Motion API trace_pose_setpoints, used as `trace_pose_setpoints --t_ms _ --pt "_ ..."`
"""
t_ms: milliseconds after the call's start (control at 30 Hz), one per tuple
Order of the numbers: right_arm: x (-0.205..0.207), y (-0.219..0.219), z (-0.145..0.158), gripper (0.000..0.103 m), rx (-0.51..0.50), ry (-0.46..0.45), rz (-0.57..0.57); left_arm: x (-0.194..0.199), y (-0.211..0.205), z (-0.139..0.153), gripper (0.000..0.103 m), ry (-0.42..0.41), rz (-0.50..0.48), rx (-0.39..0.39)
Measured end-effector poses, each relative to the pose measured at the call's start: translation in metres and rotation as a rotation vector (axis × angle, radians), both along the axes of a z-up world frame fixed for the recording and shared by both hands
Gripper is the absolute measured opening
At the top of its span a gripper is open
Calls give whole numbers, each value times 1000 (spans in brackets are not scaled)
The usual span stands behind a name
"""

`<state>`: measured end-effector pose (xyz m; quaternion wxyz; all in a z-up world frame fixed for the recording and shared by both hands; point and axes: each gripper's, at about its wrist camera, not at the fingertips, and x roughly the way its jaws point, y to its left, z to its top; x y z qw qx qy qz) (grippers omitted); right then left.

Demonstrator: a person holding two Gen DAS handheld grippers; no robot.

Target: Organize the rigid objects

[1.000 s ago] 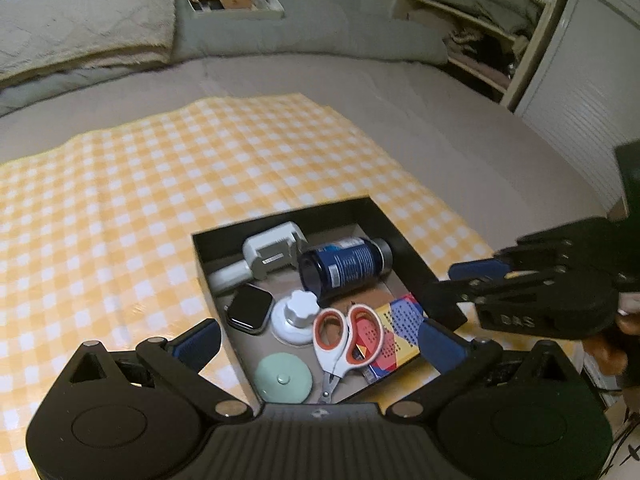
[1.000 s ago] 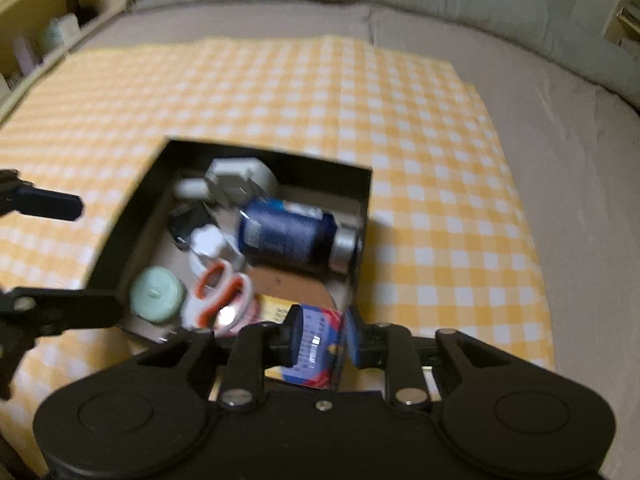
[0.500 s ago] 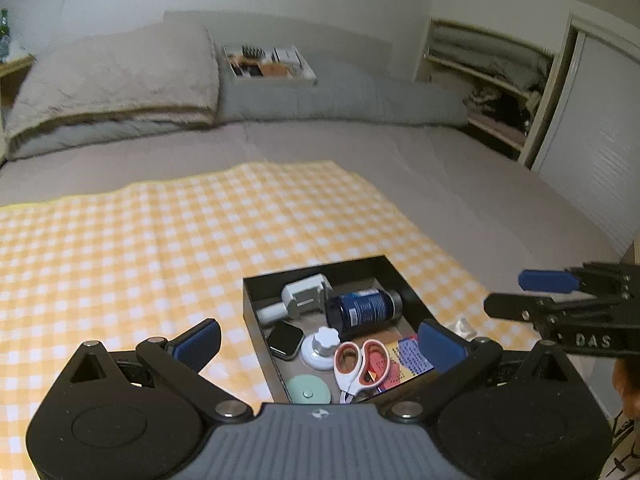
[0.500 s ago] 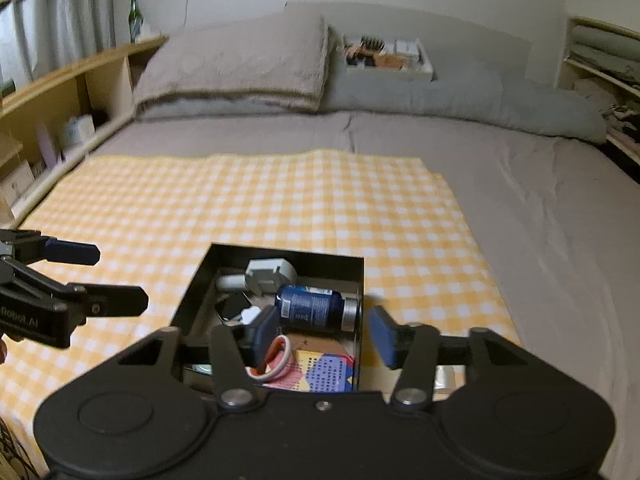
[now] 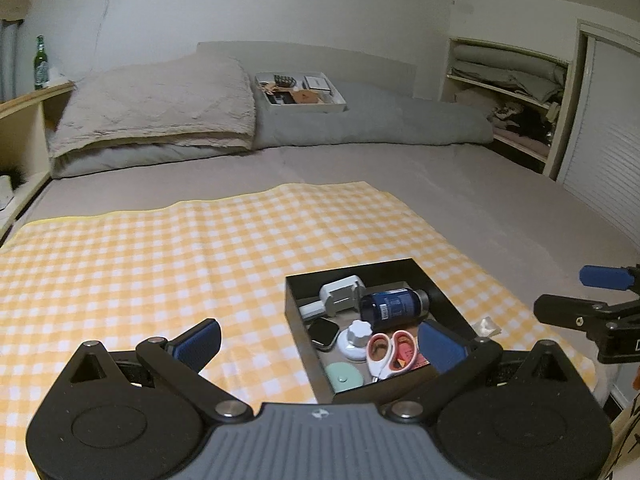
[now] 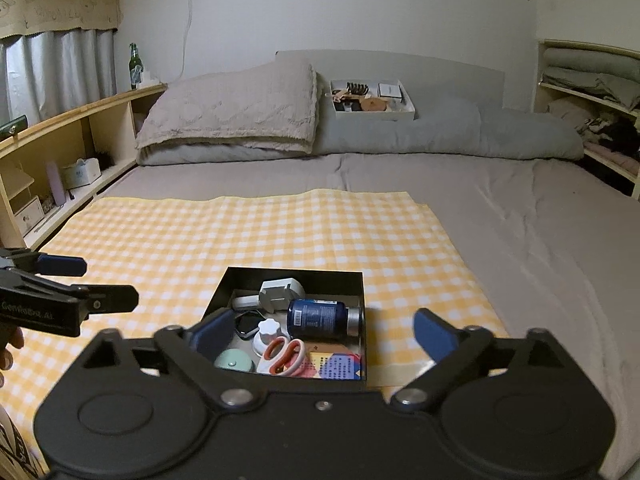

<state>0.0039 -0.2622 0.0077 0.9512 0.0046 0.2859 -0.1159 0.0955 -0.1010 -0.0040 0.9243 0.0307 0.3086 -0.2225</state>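
Black box (image 6: 294,273) sits on yellow checked cloth (image 6: 200,232), filled. Blue bottle (image 6: 318,317) lies on its side, long axis across box, silver cap toward right wall; label print unreadable. Scissors (image 6: 282,354): handles point toward bottle. Left gripper (image 5: 318,338) and right gripper (image 6: 324,332) both spread wide, holding nothing.

Both tools held level w/ jaws spread wide: left tool (image 5: 318,338), right tool (image 6: 324,334).

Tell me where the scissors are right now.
The scissors lie in the black box on the checked cloth, near its front edge in the right wrist view, between the white knob and the colourful card.
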Motion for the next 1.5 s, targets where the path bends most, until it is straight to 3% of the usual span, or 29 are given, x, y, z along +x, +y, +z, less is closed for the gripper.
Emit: trace_pose_setpoints --t_ms 367,1500 --pt "-9 7 0 103 -23 -25 -8 -21 16 -3 103 -4 63 2" --pt "-9 13 -1 103 -50 -11 1 -26 14 2 103 -14 66 13"
